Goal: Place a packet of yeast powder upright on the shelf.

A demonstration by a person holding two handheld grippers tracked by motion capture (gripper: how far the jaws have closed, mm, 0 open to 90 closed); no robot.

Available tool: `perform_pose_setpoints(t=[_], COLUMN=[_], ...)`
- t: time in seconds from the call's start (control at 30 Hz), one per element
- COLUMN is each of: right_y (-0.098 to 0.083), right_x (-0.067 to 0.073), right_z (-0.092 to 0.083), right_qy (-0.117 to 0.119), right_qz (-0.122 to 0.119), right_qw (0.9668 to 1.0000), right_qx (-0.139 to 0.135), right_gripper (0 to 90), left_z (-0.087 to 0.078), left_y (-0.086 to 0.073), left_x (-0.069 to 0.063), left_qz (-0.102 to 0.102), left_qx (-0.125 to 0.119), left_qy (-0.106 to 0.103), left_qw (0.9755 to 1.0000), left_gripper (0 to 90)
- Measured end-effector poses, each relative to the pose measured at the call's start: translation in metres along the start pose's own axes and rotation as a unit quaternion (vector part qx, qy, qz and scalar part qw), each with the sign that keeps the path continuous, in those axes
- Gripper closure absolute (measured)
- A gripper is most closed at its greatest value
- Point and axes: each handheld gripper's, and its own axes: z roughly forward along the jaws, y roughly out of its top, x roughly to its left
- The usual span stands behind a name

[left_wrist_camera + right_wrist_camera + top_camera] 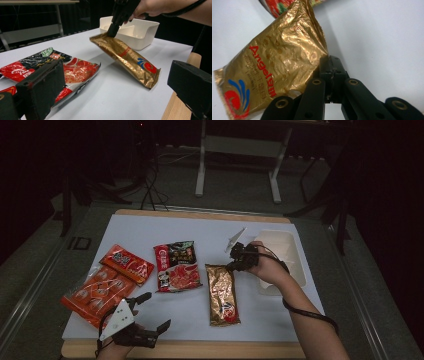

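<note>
Flat white tabletop [150, 232] with wooden edge; orange snack bags [102, 287] at nine o'clock, red-black packet [176, 266] central, white plastic bin [282, 252] at three.

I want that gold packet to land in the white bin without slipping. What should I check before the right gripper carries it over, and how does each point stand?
1. Right gripper shut on the gold packet: ok, jaws pinch its top edge.
2. Grip depth: not ok, only the corner seam is caught, so it may slip.
3. Packet off the table: not ok, the upper end is raised but the lower end touches the surface.
4. White bin has room: cannot tell, its inside is mostly hidden.
5. Path to the bin: ok, nothing stands between packet and bin.
6. Left gripper out of the way: ok, open at the near edge, apart from the red packet.
</note>
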Motion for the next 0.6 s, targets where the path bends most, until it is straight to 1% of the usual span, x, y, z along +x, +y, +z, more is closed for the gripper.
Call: perform_pose_setpoints(t=[0.1, 0.17, 0.2, 0.27, 0.3, 0.33, 0.37, 0.43, 0.5, 0.6], right_y=[0.001, 0.002, 0.002, 0.003, 0.003, 0.004, 0.004, 0.004, 0.005, 0.006], right_x=[0.005, 0.008, 0.01, 0.014, 0.014, 0.016, 0.022, 0.027, 0.032, 0.041], right_z=[-0.01, -0.017, -0.021, -0.026, -0.026, -0.03, -0.037, -0.043, -0.049, -0.057], right_qy=[-0.004, -0.005, -0.005, -0.005, -0.005, -0.002, -0.002, -0.002, 0.0, -0.003], right_qz=[-0.011, -0.024, -0.033, -0.042, -0.042, -0.047, -0.059, -0.072, -0.083, -0.098], right_qw=[0.9999, 0.9996, 0.9992, 0.9988, 0.9988, 0.9985, 0.9977, 0.9966, 0.9955, 0.994], right_qx=[-0.008, -0.014, -0.022, -0.025, -0.025, -0.027, -0.034, -0.039, -0.046, -0.049], right_gripper=[90.0, 90.0, 90.0, 90.0, 90.0, 90.0, 90.0, 90.0, 90.0, 90.0], left_z=[0.0, 0.001, 0.001, 0.001, 0.001, 0.001, 0.001, 0.001, 0.001, 0.001], left_y=[0.0, 0.0, 0.0, 0.0, 0.0, 0.0, 0.0, 0.0, -0.001, -0.001], left_x=[0.0, 0.0, 0.0, 0.0, 0.0, -0.001, -0.001, -0.001, -0.001, 0.0], left_qz=[0.001, 0.0, 0.0, -0.001, -0.001, -0.001, 0.0, 0.0, 0.0, -0.002], left_qx=[0.001, 0.001, 0.001, 0.002, 0.002, 0.002, 0.003, 0.002, 0.003, 0.002], left_qy=[0.0, 0.0, 0.0, -0.001, -0.001, -0.001, -0.001, -0.001, -0.001, -0.001], left_qw=[1.0, 1.0, 1.0, 1.0, 1.0, 1.0, 1.0, 1.0, 1.0, 1.0], left_gripper=[1.8, 1.8, 1.8, 1.8, 1.8, 1.8, 1.8, 1.9, 1.8, 1.8])
